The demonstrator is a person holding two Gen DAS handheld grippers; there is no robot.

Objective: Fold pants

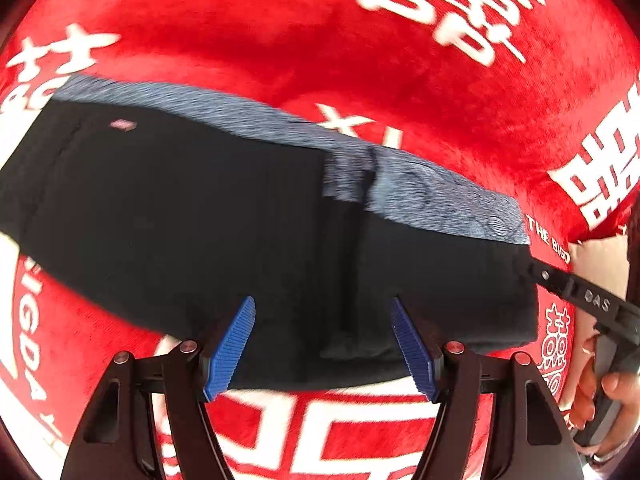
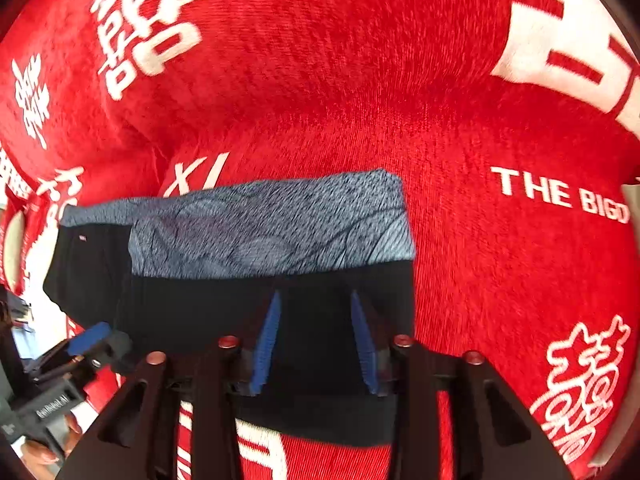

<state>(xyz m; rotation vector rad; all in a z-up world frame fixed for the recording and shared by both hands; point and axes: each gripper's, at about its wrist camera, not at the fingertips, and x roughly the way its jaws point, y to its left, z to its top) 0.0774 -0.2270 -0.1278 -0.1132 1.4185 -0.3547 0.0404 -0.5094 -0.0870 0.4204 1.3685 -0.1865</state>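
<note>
Black folded pants (image 1: 200, 208) on red blanket (image 1: 280, 40), left gripper (image 1: 322, 344) jaws open, right gripper (image 2: 316, 344) jaws parted, nothing gripped.

Both of my wrist cameras record a brightly and evenly lit scene, the red blanket (image 1: 248, 32) glowing saturated under soft light, with no hard shadows or glare. Motion blur smears my left view: the white characters streak, and the grey band of the pants (image 1: 248, 208) shows fine diagonal streaking. My right view is steadier, the grey weave of the pants (image 2: 256, 240) fairly legible, though the blanket (image 2: 360, 60) pile still reads soft. The black cloth swallows all detail in both views. Fisheye distortion bows the printed lettering outward, and dark vignetting closes every corner. My own gripper frames sit close and dark.
</note>
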